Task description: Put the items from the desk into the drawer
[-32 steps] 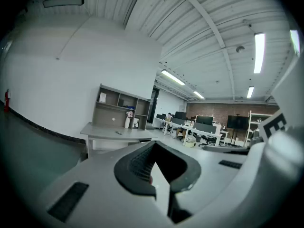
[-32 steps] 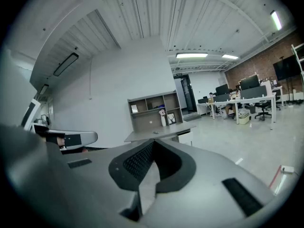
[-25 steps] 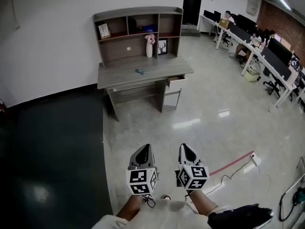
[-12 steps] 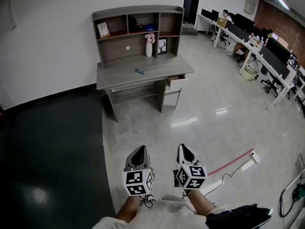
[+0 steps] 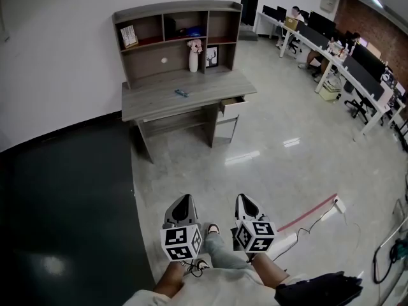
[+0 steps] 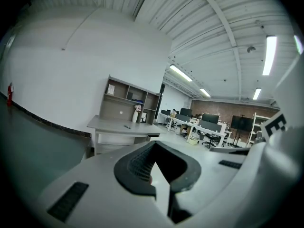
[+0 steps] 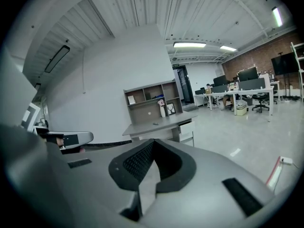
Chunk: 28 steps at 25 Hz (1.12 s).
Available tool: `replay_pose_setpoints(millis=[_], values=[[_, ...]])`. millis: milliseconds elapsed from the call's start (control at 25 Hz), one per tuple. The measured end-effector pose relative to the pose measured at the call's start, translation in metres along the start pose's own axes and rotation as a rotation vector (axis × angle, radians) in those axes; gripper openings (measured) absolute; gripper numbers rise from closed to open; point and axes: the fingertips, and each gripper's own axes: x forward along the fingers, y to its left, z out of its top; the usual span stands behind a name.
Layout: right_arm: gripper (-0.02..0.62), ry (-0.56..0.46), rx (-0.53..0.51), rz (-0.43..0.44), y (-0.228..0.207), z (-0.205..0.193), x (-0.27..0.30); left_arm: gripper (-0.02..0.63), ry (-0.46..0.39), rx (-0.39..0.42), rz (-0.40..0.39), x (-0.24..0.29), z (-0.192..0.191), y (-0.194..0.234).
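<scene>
task not yet begun: left gripper (image 5: 184, 199) and right gripper (image 5: 244, 199), fingers (image 6: 140, 163) together and empty, face the small blue item (image 5: 182, 93) lying on the tabletop (image 5: 153, 101) far ahead of the fingers, near the slightly open drawer (image 5: 231, 102).
</scene>
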Motion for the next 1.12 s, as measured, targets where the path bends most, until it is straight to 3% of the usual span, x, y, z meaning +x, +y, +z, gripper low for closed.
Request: replay_pose_setpoints(millis=[600,1120], values=[[-0.002,0.076,0.006,0.090,-0.011,0.017,0.086,-0.002,0.011,0.071,0.012,0.070,0.022,0.010],[-0.002,0.103,-0.022,0.144,-0.032,0.043,0.154,-0.002,0.020,0.058,0.053,0.138,0.035,0.018]])
